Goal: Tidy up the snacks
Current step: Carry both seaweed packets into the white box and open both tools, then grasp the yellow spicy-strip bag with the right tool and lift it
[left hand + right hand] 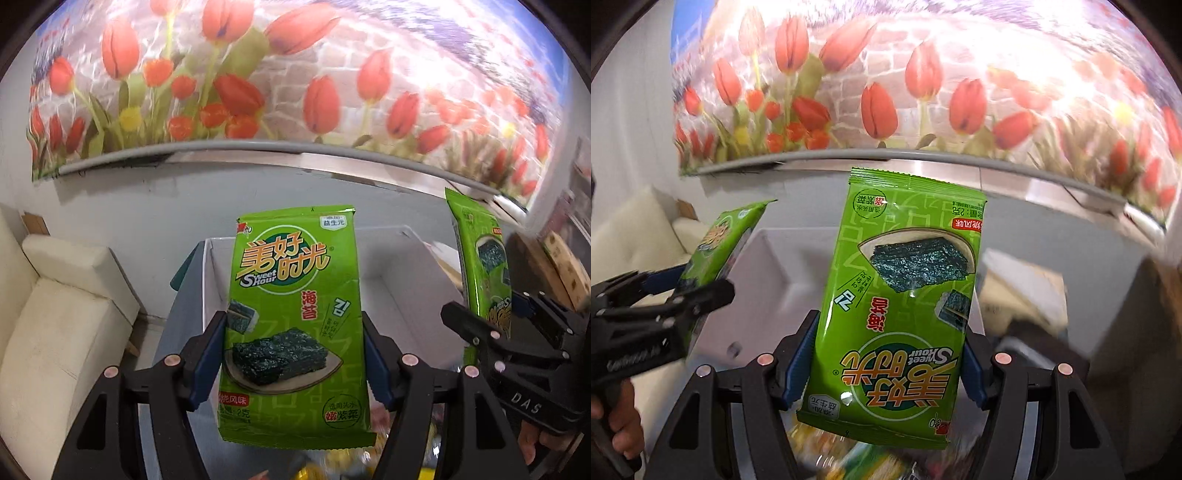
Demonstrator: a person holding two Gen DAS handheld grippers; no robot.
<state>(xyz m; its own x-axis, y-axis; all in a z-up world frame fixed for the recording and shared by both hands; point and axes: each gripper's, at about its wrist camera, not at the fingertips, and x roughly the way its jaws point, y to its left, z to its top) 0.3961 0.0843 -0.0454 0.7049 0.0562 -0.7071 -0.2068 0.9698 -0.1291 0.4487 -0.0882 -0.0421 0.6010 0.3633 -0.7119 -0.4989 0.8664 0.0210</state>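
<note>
**Two seaweed packets held aloft, white box beyond**

While both packets hang clear of any surface, the entry runs as follows.

Left wrist view: left gripper (295, 354), blue-padded fingers (207, 358) clamped on either edge of a glossy green foil seaweed snack packet (295, 321), print upright; behind it an open white cardboard box (399, 295) on a grey table (184, 332); right gripper (491, 332) at the right edge, pinching a second green foil seaweed packet (480, 266), seen edge-on; cream sofa (55, 314) left; blurred yellow wrappers (332, 461) below, not identifiable.

Right wrist view: right gripper (886, 365) closed on its packet (897, 314), print upside down; left gripper (683, 295) at left with its packet (720, 243) tilted; white box (768, 280) behind both.

Step judged: carry, both items grasped and not yet placed; next move calls for bringing each packet over the box opening, lowering, then parting the fingers; the inverted packet may want turning if matched orientation matters.
</note>
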